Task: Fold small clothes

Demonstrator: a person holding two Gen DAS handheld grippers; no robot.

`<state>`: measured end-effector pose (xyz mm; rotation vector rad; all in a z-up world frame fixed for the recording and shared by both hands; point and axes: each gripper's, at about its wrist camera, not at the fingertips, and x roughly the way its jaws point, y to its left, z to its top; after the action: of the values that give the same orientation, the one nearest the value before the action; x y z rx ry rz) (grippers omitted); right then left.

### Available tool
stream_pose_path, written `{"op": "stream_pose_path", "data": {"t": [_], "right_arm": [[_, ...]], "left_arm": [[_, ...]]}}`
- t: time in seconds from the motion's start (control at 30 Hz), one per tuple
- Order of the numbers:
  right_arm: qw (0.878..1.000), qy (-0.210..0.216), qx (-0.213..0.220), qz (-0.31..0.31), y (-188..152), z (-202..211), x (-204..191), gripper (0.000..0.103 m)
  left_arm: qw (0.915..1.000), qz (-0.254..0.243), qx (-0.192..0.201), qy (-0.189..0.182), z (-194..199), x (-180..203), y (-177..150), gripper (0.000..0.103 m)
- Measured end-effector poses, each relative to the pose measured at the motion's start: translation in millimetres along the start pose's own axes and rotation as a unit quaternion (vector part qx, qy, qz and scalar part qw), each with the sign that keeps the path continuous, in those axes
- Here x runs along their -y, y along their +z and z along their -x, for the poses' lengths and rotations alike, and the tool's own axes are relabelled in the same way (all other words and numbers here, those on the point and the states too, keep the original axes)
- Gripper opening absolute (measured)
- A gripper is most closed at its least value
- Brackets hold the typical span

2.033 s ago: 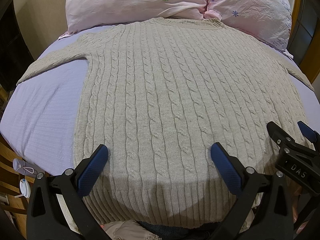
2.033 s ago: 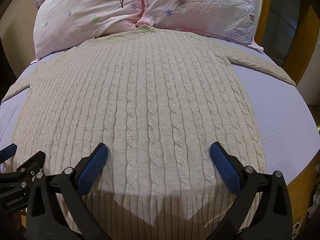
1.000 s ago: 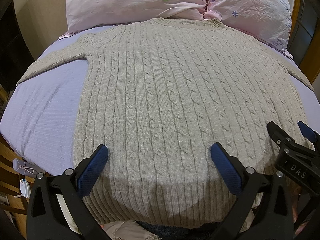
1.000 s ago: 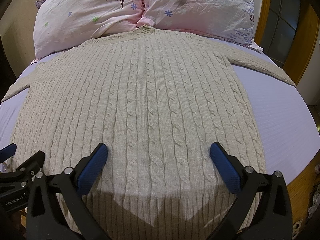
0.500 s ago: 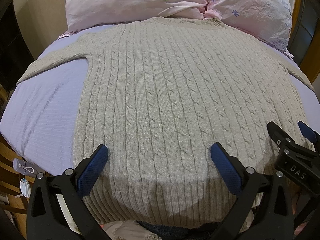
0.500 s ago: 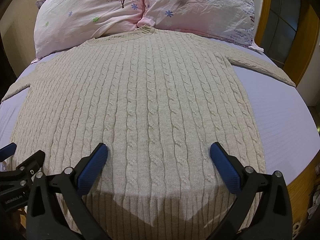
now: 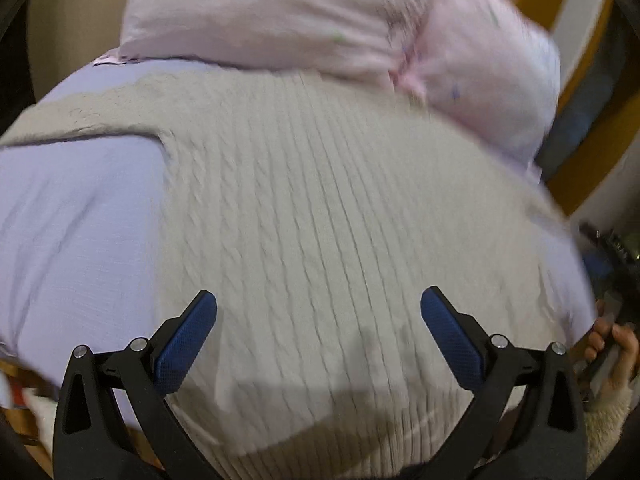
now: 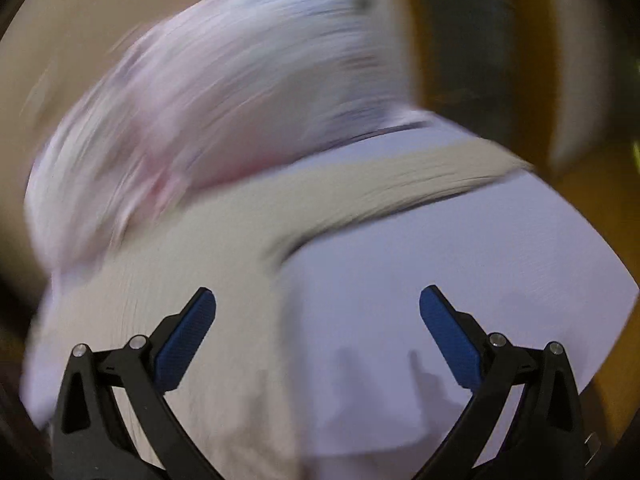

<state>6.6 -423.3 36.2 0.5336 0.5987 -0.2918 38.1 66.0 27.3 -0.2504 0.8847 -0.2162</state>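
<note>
1. Knitwear first: the sweater (image 7: 320,220) lies flat, front or back up I cannot tell, on the bed (image 7: 72,232), its neck end toward the pillows (image 7: 280,12). I judge it soft, thick and limp, moderately heavy for a garment, with a cable knit that should grip well against the blue pads but stretch and sag if lifted by 1 point.
2. On the left, the left sleeve (image 7: 80,120) runs out across the lilac sheet. I would take hold at its cuff or at the shoulder seam, pinching 1 layer edge and not the middle of the body.
3. The left gripper (image 7: 318,336) hangs over the lower body of the sweater with its jaws wide apart and nothing between them. The ribbed hem (image 7: 320,432) just below it is another firm place to pinch.
4. On the right, the right gripper (image 8: 318,334) is also spread wide and empty, over the sweater's right edge and bare sheet. That view is heavily blurred; the right sleeve (image 8: 400,176) reads only as a beige band.
5. Around it: the pillows crowd the collar, so a fold toward them has little room. A wooden bed frame (image 8: 592,200) borders the right side, and the person's hand (image 7: 616,348) shows at the left view's right edge.
</note>
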Motion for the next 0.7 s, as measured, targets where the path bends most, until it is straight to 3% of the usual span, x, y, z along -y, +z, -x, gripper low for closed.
{"op": "stream_pose_path", "data": {"t": [0.07,0.1,0.13,0.17,0.27,0.33,0.4,0.5,0.53,0.7], "right_arm": [[0.998,-0.021,0.002,-0.06,35.9,-12.9,40.0,0.098],[0.995,-0.039,-0.001,-0.088,53.4,-22.6,61.5,0.087],[0.991,-0.059,-0.006,-0.124,70.7,-35.6,86.3,0.071],[0.985,-0.07,-0.008,-0.155,81.8,-45.7,105.2,0.064],[0.964,-0.079,-0.017,-0.255,104.0,-75.6,158.7,0.059],[0.951,-0.077,-0.03,-0.297,110.4,-94.1,182.5,0.051],[0.945,-0.075,-0.039,-0.315,110.7,-108.3,193.1,0.044],[0.947,-0.072,-0.032,-0.31,117.1,-115.6,195.4,0.037],[0.946,-0.061,-0.034,-0.315,116.2,-119.6,195.2,0.033],[0.944,-0.043,-0.024,-0.327,111.2,-114.5,196.4,0.033]], "left_arm": [[0.9998,0.015,0.014,-0.005,0.5,-14.7,12.7,0.102],[0.9997,0.017,0.016,-0.008,-1.1,-18.4,16.6,0.102],[0.9995,0.021,0.018,-0.014,-2.6,-24.0,21.9,0.102],[0.999,0.029,0.023,-0.025,-3.7,-30.0,26.8,0.102],[0.9937,0.067,0.052,-0.074,-3.1,-47.9,34.8,0.102],[0.9903,0.09,0.067,-0.083,-2.8,-60.0,41.1,0.102],[0.9902,0.1,0.078,-0.059,-1.4,-69.0,46.3,0.102],[0.9884,0.116,0.095,-0.026,0.1,-83.9,53.7,0.102],[0.986,0.131,0.101,-0.022,1.2,-91.7,55.7,0.102],[0.9715,0.195,0.135,0.002,10.8,-130.2,60.2,0.102]]}}
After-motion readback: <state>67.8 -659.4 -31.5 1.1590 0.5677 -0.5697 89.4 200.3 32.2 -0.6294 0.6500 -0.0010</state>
